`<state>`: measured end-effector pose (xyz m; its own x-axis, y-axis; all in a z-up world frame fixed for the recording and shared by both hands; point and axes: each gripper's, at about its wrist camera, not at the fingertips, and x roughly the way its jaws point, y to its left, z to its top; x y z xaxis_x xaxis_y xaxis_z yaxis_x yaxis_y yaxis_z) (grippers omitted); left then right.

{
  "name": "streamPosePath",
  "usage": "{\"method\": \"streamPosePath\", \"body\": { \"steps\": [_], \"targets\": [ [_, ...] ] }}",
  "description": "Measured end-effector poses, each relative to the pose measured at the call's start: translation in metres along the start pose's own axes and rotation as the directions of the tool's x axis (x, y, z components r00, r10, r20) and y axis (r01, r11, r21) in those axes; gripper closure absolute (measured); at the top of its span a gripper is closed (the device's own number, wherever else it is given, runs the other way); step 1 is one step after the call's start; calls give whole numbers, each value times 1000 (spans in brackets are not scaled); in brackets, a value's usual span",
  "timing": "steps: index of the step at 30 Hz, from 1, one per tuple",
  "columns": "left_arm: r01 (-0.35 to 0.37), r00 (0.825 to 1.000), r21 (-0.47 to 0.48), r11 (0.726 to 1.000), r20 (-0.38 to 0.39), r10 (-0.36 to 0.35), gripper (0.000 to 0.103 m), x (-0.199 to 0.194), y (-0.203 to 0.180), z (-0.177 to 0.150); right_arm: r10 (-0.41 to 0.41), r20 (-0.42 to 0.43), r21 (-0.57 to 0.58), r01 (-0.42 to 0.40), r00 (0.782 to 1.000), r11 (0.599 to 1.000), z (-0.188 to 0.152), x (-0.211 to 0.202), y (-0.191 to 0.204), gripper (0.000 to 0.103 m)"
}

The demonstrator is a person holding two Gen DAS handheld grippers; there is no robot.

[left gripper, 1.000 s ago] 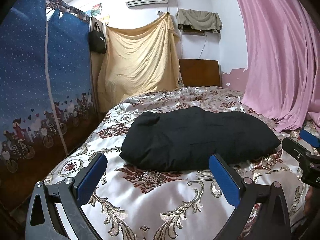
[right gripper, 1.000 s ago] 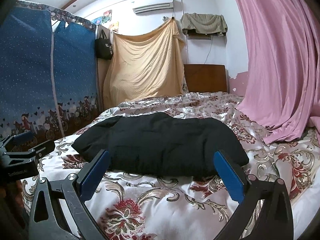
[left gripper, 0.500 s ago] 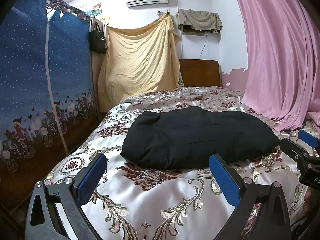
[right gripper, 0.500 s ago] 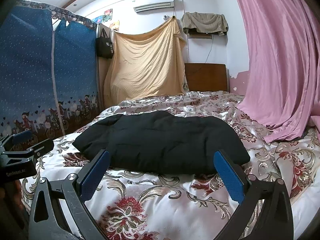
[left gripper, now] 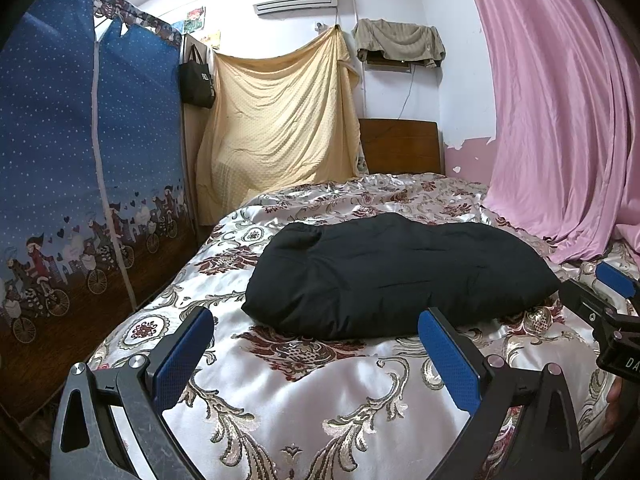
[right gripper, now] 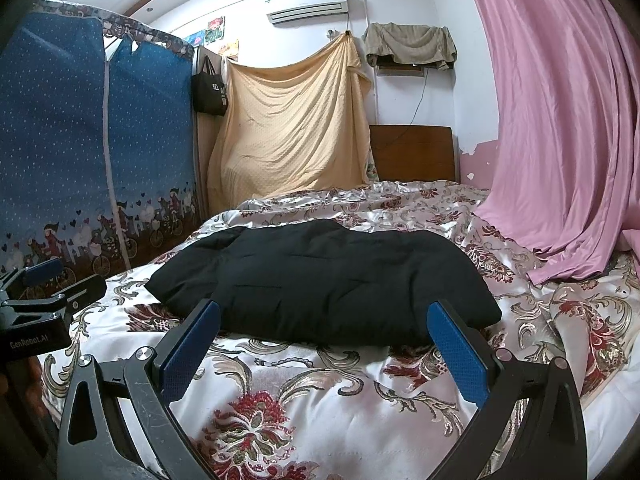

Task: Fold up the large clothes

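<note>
Where the frame is widest, the bed [left gripper: 304, 392] fills the lower half of both views, its satin floral cover running up to a headboard [left gripper: 400, 146] at upper centre. A blue wardrobe [left gripper: 80, 152] occupies the left of the frame; a pink curtain [left gripper: 560, 120] falls down the right; a yellow sheet [left gripper: 276, 120] hangs at upper centre.

The coat [left gripper: 396, 276], a black padded garment, lies at mid-frame on the bed as a compact, puffy bundle, seemingly already folded at least once; whether further folds are wanted cannot be told.

The left gripper [left gripper: 316, 364] hangs over the near edge of the bed, lower centre of the left view, jaws spread wide and empty, just short of the coat's near edge. The right gripper [right gripper: 326, 354] sits likewise in the lower centre of the right view, jaws spread, holding nothing, its tips close to the coat's front edge without clearly touching it. Each gripper also shows at the side margin of the other's view.

For a clean next fold, each gripper would probably take one near corner of the coat, biting through all layers at once, since padded fabric tends to spring open. Lifting both corners level and laying them onto the far edge should keep the bundle square; the slick cover may let the coat slide when pulled.
</note>
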<state>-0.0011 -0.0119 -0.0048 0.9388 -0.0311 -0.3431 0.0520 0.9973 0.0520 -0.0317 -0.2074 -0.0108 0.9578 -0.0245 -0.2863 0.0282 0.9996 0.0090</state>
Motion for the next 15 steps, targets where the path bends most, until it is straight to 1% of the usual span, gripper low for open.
{"method": "streamPosePath", "body": {
  "steps": [15],
  "targets": [
    [-2, 1000, -1, 1000, 2, 2, 0, 0, -1, 0, 1, 1, 0, -1, 1000, 1000, -1, 0, 0, 1]
  ]
}}
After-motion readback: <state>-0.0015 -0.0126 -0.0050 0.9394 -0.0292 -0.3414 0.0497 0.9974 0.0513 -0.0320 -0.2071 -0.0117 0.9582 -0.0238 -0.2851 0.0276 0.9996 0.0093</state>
